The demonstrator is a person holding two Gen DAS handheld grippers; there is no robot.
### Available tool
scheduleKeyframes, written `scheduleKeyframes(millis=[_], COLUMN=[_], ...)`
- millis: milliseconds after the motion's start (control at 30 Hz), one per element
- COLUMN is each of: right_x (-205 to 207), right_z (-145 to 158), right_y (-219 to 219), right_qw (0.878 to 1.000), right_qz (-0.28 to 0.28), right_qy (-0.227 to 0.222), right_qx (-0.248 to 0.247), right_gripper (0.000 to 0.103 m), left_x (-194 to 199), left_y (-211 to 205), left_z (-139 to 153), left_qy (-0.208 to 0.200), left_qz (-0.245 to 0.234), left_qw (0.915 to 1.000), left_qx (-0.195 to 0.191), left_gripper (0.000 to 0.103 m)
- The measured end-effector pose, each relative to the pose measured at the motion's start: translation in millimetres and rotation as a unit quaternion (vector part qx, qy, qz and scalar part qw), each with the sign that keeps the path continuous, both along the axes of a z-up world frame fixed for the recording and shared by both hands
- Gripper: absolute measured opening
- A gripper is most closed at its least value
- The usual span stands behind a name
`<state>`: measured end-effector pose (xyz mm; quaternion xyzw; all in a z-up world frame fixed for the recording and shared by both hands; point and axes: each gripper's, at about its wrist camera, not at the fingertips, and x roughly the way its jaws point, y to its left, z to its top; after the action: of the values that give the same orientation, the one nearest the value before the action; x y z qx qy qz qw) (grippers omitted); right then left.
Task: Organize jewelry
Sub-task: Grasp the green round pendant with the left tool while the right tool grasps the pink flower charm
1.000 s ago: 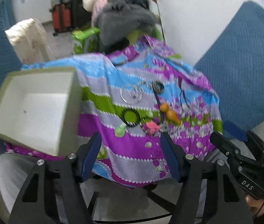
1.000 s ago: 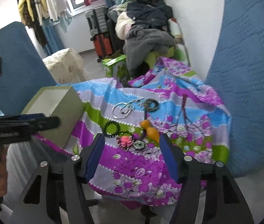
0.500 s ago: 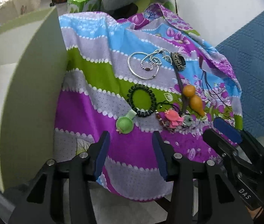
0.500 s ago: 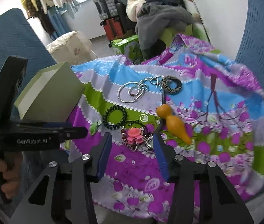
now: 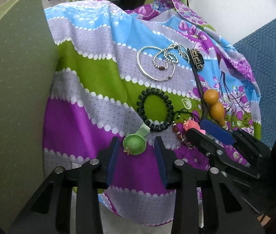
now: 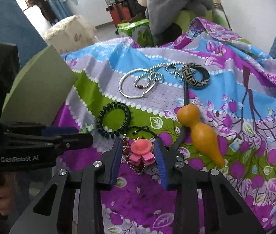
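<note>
Two hand-held grippers work the patterned cloth (image 5: pixel 102 105). Left hand-held gripper (image 5: pixel 136 148) jaws closing around the green hat charm (image 5: pixel 134 143), not yet pressing. Right hand-held gripper (image 6: pixel 139 152) jaws closing around the pink hat charm (image 6: pixel 142 150), beside the orange gourd (image 6: pixel 198 132).

left gripper (image 5: pixel 136 146): black frame, blue pads, silver screws | right gripper (image 6: pixel 139 150): same | white "GenRobot.AI" lettering

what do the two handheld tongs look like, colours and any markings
Both are black plastic frames with silver screws and blue pads inside the fingers. The left tongs show white GenRobot.AI lettering on the side in the right wrist view; the right tongs match in build.
</note>
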<state>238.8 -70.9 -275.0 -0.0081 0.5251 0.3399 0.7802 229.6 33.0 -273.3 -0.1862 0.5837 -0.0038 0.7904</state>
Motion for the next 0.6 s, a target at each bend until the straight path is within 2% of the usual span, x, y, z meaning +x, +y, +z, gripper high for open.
scheduleKeyframes(millis=[67,100,133,367,600], right_x=[0,-2,-3,-7,-15], right_z=[-4,-5,-5,6,36], right_y=[3,5,7,4,-7], right_qw=[1.0,1.0,1.0,1.0,1.0], right_qz=[0.004,0.009,0.012,0.009,-0.009], right_qy=[0.006,0.005,0.002,-0.006,-0.021], right_qx=[-0.014,-0.016,-0.018,-0.023,-0.019], right_gripper=[0.024,0.024,0.023,0.022,0.022], left_x=[1,1,0,-8,-24], left_y=[-1,0,0,5,7], left_z=[0,0,0,12,44], left_qy=[-0.001,-0.002,-0.002,-0.017,-0.048], left_qz=[-0.001,0.0,0.0,0.019,0.021], left_qw=[1.0,1.0,1.0,0.9997,0.9986], left_qx=[0.001,0.002,0.004,-0.005,-0.001], left_gripper=[0.032,0.026,0.024,0.024,0.024])
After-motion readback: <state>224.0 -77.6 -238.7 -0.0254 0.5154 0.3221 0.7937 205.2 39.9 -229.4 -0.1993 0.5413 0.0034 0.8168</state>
